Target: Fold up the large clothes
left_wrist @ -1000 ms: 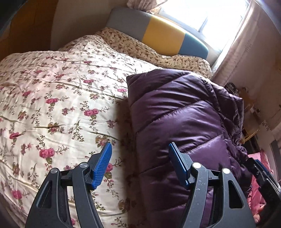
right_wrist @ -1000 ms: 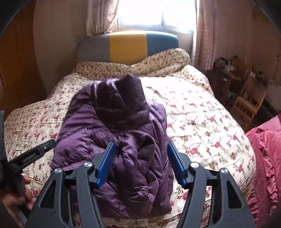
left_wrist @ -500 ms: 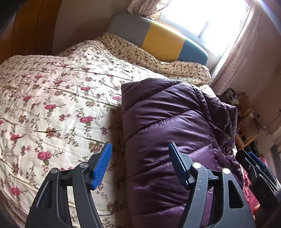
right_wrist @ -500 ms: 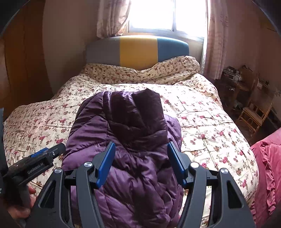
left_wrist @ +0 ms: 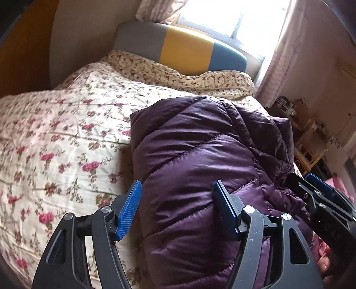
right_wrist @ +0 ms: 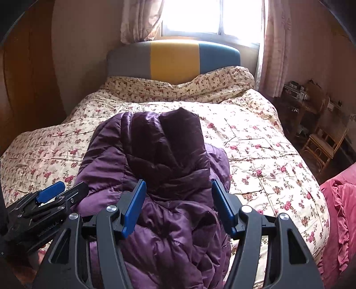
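Observation:
A purple quilted puffer jacket (left_wrist: 200,160) lies folded into a thick bundle on the floral bedspread (left_wrist: 55,142). My left gripper (left_wrist: 178,202) hovers over the bundle's near left edge, open, with nothing pinched between its blue pads. In the right wrist view the jacket (right_wrist: 155,155) shows its darker lining folded on top. My right gripper (right_wrist: 178,204) hangs open above the near end, holding nothing. The left gripper (right_wrist: 53,195) shows at the lower left of that view, and the right gripper (left_wrist: 316,193) at the right edge of the left wrist view.
The bed has a grey, yellow and blue headboard (right_wrist: 173,59) under a bright curtained window (right_wrist: 211,17). A wicker chair (right_wrist: 322,142) and a cluttered side table stand to the right. Pink ruffled fabric (right_wrist: 340,211) lies at the right. A wooden panel (right_wrist: 26,89) borders the left.
Both grippers drew back from the jacket, so more of the bed, headboard and window shows. The left view rolled slightly. Jaws stayed open; the jacket did not move.

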`<state>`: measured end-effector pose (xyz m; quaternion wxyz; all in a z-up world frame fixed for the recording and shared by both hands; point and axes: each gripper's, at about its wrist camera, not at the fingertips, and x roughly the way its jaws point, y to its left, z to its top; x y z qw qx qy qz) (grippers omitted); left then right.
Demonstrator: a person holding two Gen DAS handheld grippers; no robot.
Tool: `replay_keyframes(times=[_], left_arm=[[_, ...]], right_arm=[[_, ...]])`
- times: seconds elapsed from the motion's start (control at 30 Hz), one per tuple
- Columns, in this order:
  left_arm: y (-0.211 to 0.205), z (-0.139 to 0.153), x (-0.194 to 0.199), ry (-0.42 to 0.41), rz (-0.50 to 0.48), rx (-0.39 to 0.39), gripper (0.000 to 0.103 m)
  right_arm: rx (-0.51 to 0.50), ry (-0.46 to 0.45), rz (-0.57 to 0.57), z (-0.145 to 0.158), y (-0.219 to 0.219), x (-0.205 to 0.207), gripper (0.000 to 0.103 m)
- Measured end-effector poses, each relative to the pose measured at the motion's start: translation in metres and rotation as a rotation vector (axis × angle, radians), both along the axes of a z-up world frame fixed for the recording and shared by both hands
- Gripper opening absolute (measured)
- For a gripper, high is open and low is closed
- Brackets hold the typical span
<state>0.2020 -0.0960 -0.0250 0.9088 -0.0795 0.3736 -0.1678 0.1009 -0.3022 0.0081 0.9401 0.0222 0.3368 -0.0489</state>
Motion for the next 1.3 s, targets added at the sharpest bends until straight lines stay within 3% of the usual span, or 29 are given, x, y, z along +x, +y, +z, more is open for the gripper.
replay_keyframes(times=[0.17, 0.37, 0.73, 1.3], left_arm=[[-0.004, -0.002, 0.012, 0.004, -0.027, 0.013, 0.066], [-0.013, 0.003, 0.031, -0.016, -0.065, 0.08, 0.066], [-0.032, -0.008, 0.054, -0.008, -0.141, 0.151, 0.063], [-0.055, -0.027, 0.057, 0.005, -0.206, 0.18, 0.063]], right_arm=[[0.001, -0.014, -0.002, 0.004, -0.004, 0.005, 0.061], [-0.005, -0.01, 0.01, 0.007, -0.004, 0.019, 0.061], [0.008, 0.091, -0.008, -0.026, -0.014, 0.039, 0.061], [0.041, 0.18, -0.02, -0.078, -0.034, 0.047, 0.061]])
